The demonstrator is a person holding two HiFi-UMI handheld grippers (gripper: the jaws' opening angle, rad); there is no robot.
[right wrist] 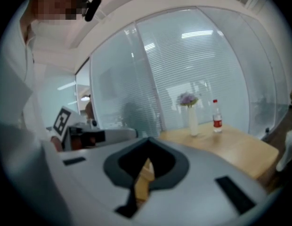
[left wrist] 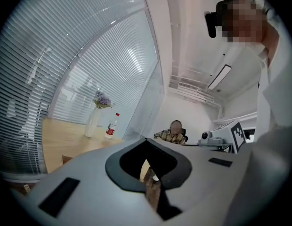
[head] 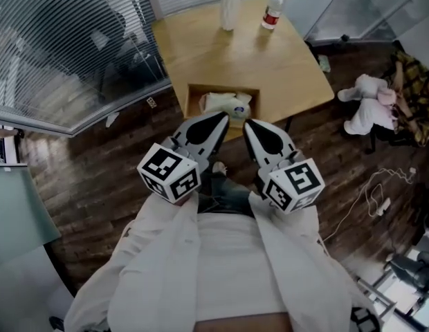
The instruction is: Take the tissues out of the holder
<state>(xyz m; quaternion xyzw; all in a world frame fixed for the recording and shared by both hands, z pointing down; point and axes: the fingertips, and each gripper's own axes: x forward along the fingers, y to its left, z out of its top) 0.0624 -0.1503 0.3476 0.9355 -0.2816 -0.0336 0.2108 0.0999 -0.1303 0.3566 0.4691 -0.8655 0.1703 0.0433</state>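
Note:
A wooden tissue holder (head: 195,97) stands at the near edge of the light wooden table (head: 284,68), with a white tissue pack (head: 227,105) inside it. In the head view both grippers are held close to my chest, short of the table edge and pointing at the holder. The left gripper (head: 223,117) has its jaws shut to a point with nothing in them, just before the holder's front. The right gripper (head: 248,124) is shut and empty beside it. In both gripper views, the left gripper (left wrist: 150,182) and the right gripper (right wrist: 140,180) show only a narrow slit between the jaws.
A white vase with purple flowers (head: 230,4) and a red-capped bottle (head: 272,10) stand at the table's far side. A plush toy (head: 367,104) and cables (head: 380,192) lie on the dark floor to the right. Glass walls with blinds rise on the left. A seated person (left wrist: 174,132) is behind.

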